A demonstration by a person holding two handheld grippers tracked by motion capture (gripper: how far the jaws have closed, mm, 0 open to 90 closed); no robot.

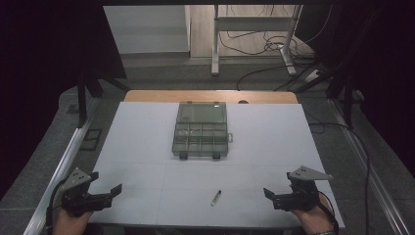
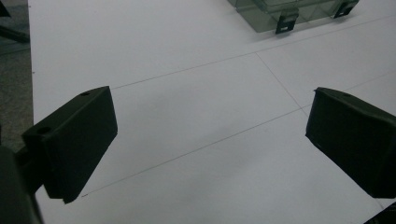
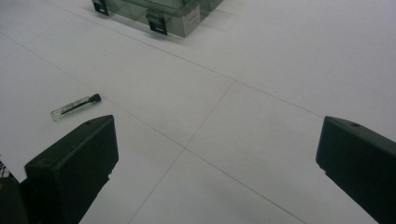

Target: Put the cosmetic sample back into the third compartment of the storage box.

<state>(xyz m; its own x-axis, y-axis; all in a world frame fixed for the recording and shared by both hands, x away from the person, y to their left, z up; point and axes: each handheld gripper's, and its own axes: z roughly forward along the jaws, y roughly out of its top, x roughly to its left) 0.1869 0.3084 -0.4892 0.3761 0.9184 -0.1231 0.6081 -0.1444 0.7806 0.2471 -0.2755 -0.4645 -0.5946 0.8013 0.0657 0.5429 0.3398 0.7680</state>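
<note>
Small clear tube [image 1: 216, 198] is lying on the white table [image 1: 147, 147], near edge, long axis running toward the open organizer box [image 1: 200, 134]. Right gripper [image 1: 274, 195] is sitting nearer (tube off its inner side); left gripper [image 1: 111, 192] farther. Both are gaping, holding nothing.

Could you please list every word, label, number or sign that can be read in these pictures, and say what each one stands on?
No text can be read.
The organizer box bears a pale sticker on its end wall: too blurred to read.
The small clear tube with a black cap shows a dark strip inside, no legible marking.
The left gripper and right gripper carry no lettering that can be made out.
</note>
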